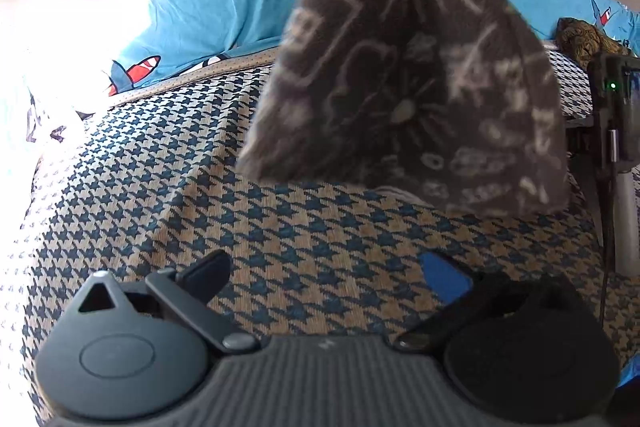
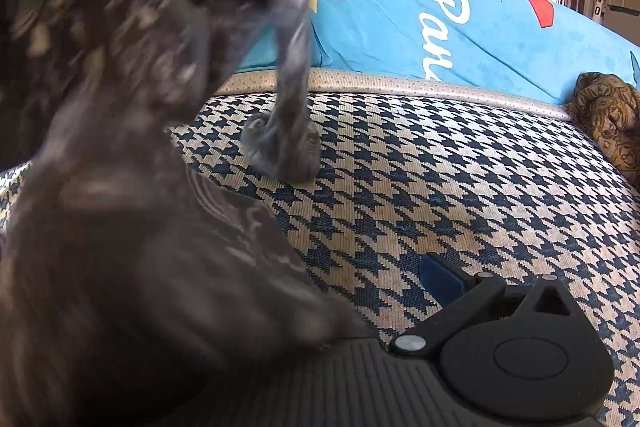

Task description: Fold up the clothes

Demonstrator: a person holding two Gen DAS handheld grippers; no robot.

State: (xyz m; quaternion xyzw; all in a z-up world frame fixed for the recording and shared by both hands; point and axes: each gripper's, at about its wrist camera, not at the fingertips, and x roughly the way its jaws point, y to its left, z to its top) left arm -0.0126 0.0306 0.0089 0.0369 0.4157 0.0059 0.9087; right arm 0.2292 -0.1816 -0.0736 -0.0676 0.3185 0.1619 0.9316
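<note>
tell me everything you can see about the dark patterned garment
The dark patterned garment is charcoal grey, soft-looking fabric printed with pale line doodles and a round whitish spot. It hangs in the air above the houndstooth cover, blurred. In the right wrist view it drapes over the left side of the right tongs, hiding one finger, while a thin strand with a bunched end dangles to the cover. The left tongs stand open below it, apart from it.

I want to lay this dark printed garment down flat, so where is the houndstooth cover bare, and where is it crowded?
The houndstooth cover lies bare between the dark printed garment and the blue cushion, and toward the bright side in the left wrist view. It is crowded at the far corner, where a brown patterned cloth is bunched.
</note>
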